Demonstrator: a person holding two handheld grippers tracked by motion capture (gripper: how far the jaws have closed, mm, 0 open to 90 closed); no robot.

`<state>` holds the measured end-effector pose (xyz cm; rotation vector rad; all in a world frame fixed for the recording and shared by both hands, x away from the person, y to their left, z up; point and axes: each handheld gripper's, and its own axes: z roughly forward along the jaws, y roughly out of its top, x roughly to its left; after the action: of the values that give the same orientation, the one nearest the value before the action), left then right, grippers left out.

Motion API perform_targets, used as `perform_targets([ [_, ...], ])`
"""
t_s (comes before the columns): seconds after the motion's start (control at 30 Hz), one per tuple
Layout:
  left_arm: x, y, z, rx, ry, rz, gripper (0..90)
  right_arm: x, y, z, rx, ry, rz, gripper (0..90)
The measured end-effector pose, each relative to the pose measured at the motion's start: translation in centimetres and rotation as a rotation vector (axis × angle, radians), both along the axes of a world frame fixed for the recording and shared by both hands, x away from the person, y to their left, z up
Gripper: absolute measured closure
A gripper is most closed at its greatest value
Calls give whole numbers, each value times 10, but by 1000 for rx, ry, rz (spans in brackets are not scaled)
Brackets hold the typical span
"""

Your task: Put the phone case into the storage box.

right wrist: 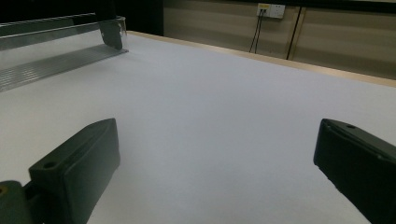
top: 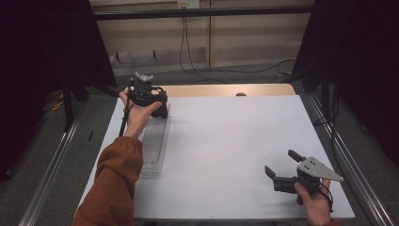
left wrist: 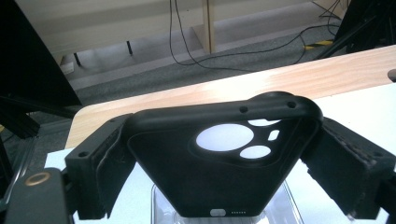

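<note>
Now: phone case clamped above the clear tray

At the table's far left corner, the left gripper [top: 157,101] has its jaws closed on the sides of a black phone case [left wrist: 224,163], camera cutouts facing the lens. The case hangs just over the far end of a clear ribbed tray [top: 153,146]. Near the front right edge of the white table [top: 226,141], the right gripper [top: 282,165] hovers with jaws spread wide, holding nothing.

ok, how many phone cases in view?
1. A black phone case is clamped between the left gripper's jaws at the table's far left, above a clear tray. The right gripper is open and empty. More cases could be hidden behind the hand.
</note>
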<state>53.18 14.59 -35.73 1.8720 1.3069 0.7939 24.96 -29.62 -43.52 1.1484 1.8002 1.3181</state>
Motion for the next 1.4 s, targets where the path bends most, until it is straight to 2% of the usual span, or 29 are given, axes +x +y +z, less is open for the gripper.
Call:
perform_targets([
  [0.43,6,2,0,-29,0,19,124,0,0,0,-2,0,1,0],
  [0.63,7,2,-1,-21,-5,3,122,0,0,0,-1,1,1,0],
  [0.7,7,1,-2,-34,6,-5,122,0,0,0,-1,0,2,0],
  [1.0,10,1,-3,-21,12,-24,120,0,0,-1,0,2,2,0],
  [1.17,12,4,-4,-47,28,-28,119,0,0,-1,-1,2,6,0],
  [1.4,14,3,-6,-49,21,-47,95,1,0,-1,-1,2,5,0],
])
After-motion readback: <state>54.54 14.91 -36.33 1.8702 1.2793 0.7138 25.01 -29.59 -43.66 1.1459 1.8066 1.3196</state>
